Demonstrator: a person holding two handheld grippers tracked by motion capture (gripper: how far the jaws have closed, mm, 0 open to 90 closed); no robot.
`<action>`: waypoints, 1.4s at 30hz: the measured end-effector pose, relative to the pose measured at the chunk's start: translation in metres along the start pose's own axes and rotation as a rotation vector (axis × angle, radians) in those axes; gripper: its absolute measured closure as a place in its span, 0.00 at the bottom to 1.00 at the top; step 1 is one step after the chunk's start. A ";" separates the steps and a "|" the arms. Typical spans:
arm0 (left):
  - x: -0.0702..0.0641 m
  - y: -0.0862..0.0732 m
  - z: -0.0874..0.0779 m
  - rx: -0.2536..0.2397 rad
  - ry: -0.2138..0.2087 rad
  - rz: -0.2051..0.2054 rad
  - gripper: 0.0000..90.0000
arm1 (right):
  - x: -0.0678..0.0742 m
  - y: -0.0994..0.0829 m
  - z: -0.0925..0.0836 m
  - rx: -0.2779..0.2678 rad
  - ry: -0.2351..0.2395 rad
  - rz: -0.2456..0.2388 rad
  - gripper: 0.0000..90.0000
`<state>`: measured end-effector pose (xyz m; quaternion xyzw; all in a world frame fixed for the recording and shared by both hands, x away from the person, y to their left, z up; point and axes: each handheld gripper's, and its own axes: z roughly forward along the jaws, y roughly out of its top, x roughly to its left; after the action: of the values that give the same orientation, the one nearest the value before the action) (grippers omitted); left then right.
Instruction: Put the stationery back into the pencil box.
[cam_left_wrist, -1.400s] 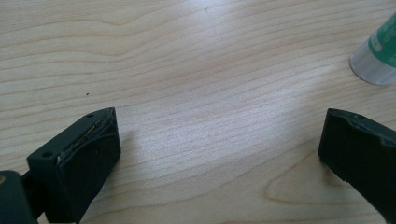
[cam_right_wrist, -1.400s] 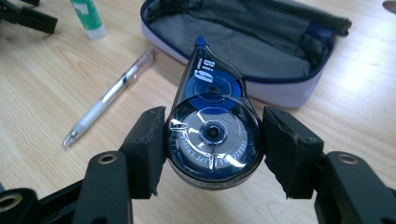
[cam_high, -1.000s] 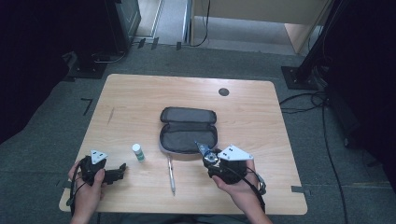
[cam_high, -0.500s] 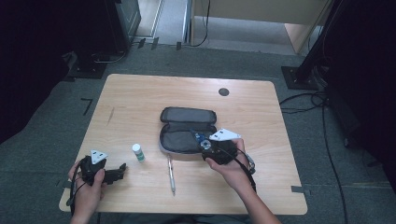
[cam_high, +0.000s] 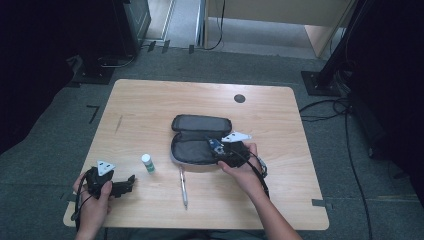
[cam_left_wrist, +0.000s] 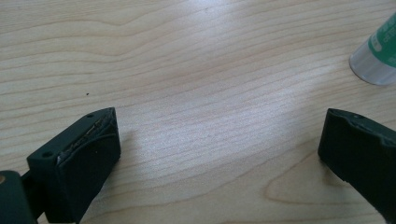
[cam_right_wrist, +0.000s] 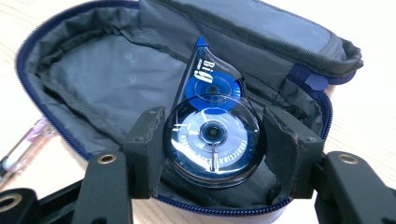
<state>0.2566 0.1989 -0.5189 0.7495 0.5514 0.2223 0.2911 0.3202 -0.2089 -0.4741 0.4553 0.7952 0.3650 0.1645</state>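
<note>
Tape dispenser (cam_right_wrist: 212, 130) between right tool (cam_right_wrist: 212, 154) jaws

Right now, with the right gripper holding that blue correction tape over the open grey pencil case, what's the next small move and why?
Probably lower it a little and open the jaws. The right gripper grips the blue, clear-shelled correction tape dispenser by its sides, already over the open grey fabric pencil case, whose interior looks bare below it.

A: What can one read there?
B: "Big" on the blue correction tape (cam_right_wrist: 212, 130); its wheel's ring of print is too blurred. The green-labelled tube (cam_left_wrist: 379, 56) likewise.
</note>
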 end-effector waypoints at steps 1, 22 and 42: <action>0.000 0.000 0.000 0.000 0.000 0.000 0.00 | 0.000 0.000 0.002 0.004 -0.003 0.003 0.47; 0.000 0.000 0.000 0.000 0.000 0.000 0.00 | -0.009 -0.001 0.008 0.031 -0.061 0.024 0.46; 0.000 0.000 0.000 0.000 0.000 0.000 0.00 | 0.011 0.002 -0.022 -0.055 -0.068 0.025 0.34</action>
<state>0.2565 0.1989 -0.5189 0.7495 0.5513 0.2225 0.2910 0.3026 -0.2089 -0.4574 0.4726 0.7731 0.3730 0.1995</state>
